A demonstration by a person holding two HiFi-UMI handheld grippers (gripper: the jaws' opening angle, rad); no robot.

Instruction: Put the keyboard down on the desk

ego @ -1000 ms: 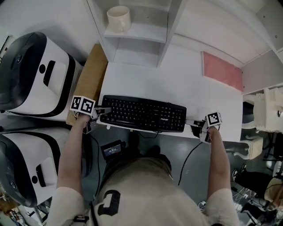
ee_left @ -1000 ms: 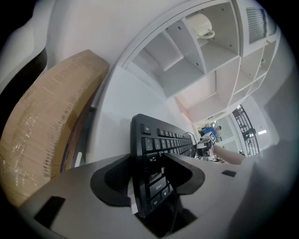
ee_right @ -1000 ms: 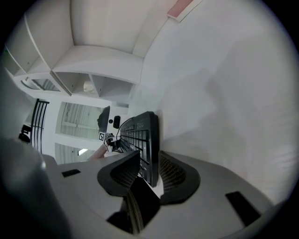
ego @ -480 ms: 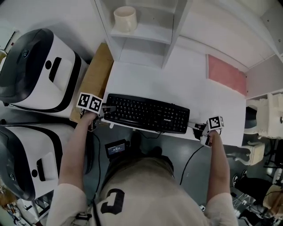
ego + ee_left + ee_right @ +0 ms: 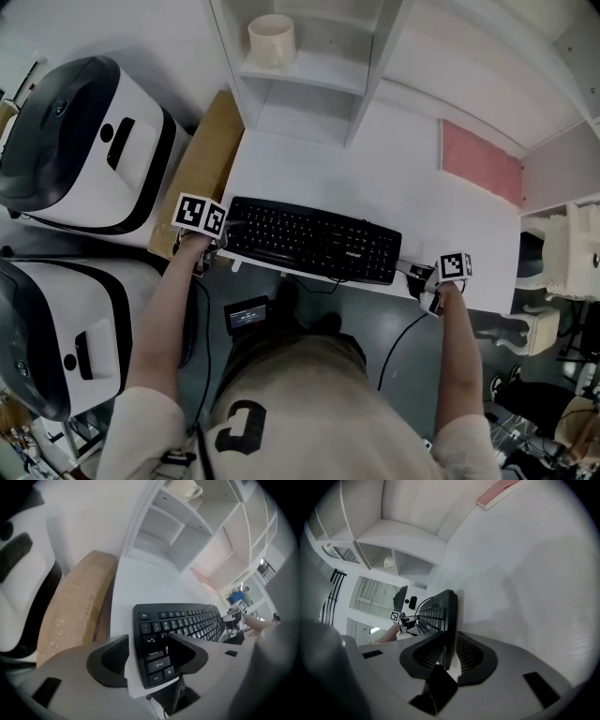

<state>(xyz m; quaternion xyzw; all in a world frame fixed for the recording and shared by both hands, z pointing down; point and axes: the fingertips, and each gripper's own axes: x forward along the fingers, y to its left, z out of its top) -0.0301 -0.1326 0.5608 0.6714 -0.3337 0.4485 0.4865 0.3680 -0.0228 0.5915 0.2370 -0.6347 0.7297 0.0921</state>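
Observation:
A black keyboard [image 5: 309, 242] lies flat on the white desk [image 5: 375, 178], close along its front edge. My left gripper [image 5: 223, 238] is at the keyboard's left end. In the left gripper view the left gripper [image 5: 147, 639] has its jaws apart, with the end keys of the keyboard [image 5: 187, 620] between them and a strip of desk showing beside one jaw. These jaws have just been opening. My right gripper [image 5: 419, 274] is at the right end. In the right gripper view the right gripper [image 5: 449, 637] has its pads pressed on the thin edge of the keyboard [image 5: 440, 609], after closing further.
A white shelf unit with a mug [image 5: 272, 39] stands at the back of the desk. A pink mat [image 5: 480, 161] lies back right. A cardboard box [image 5: 202, 173] and two white-and-black machines [image 5: 84, 141] sit to the left. A small device [image 5: 246, 314] is below the desk edge.
My left gripper has tipped more steeply downward at the keyboard's left end. The keyboard and the right gripper have kept their places.

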